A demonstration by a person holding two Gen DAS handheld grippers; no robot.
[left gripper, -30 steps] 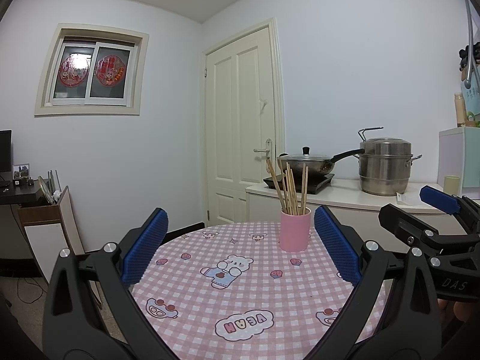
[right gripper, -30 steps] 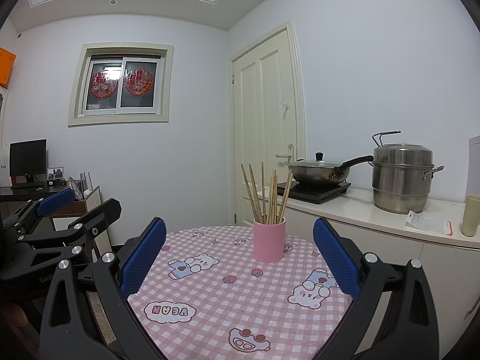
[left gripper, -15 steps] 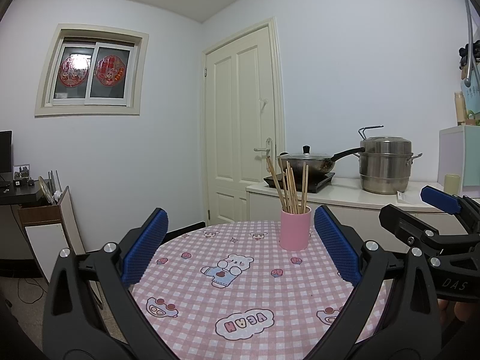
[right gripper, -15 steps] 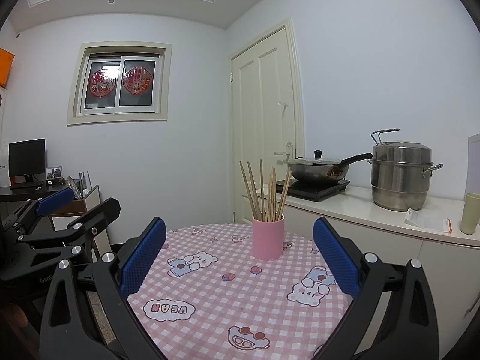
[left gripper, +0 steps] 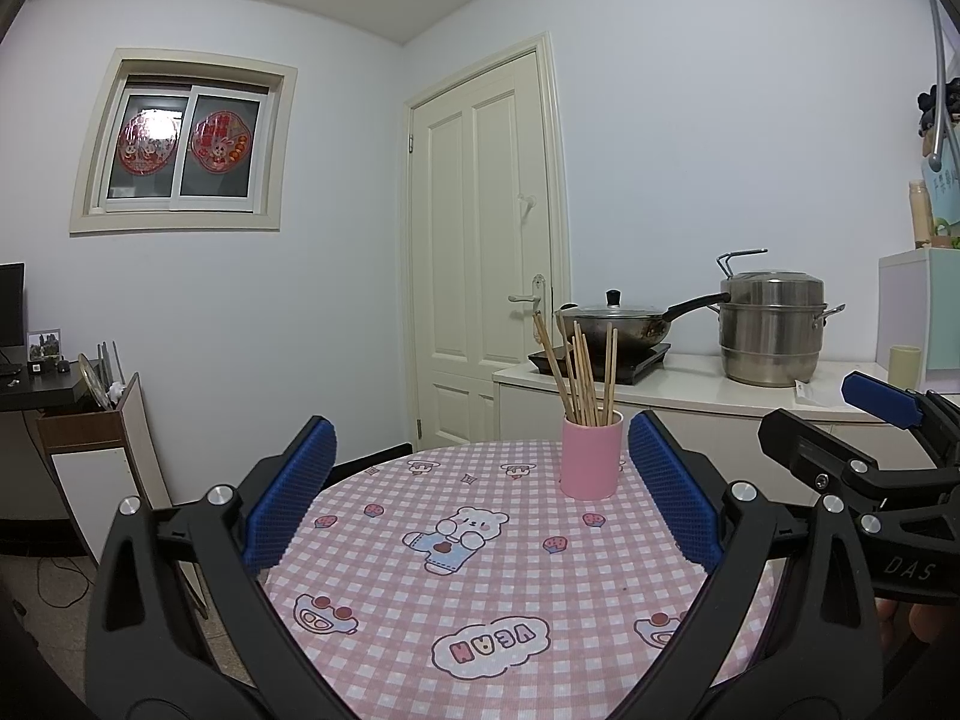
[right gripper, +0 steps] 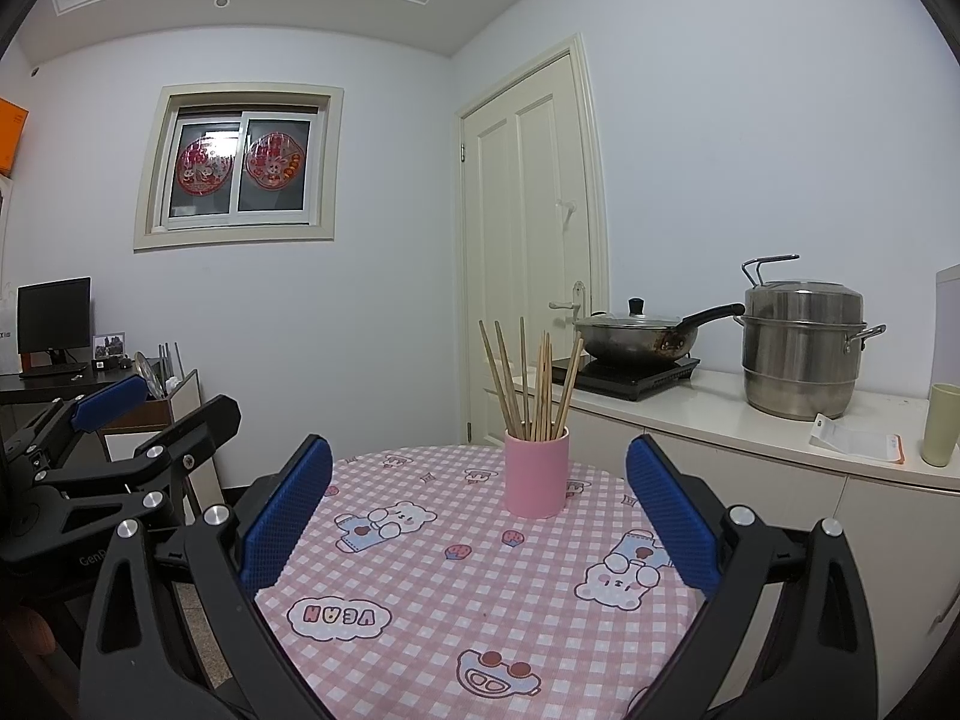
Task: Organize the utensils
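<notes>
A pink cup (left gripper: 590,455) stands upright at the far side of a round table (left gripper: 420,600) covered with a pink checked cloth. Several wooden chopsticks (left gripper: 579,375) stand in it, fanned out. The cup (right gripper: 536,473) and chopsticks (right gripper: 528,387) also show in the right wrist view. My left gripper (left gripper: 480,495) is open and empty, held above the near part of the table. My right gripper (right gripper: 479,510) is open and empty, also short of the cup. Each gripper shows at the edge of the other's view.
A white counter (right gripper: 750,426) runs behind and right of the table, with a wok on a hob (right gripper: 636,336), a steel steamer pot (right gripper: 801,348) and a pale cup (right gripper: 941,432). A door (left gripper: 486,252) is behind. A desk with a monitor (right gripper: 54,324) stands left.
Both views have risen slightly, so the cup and table sit a little lower in frame. Both grippers stay open and empty.
</notes>
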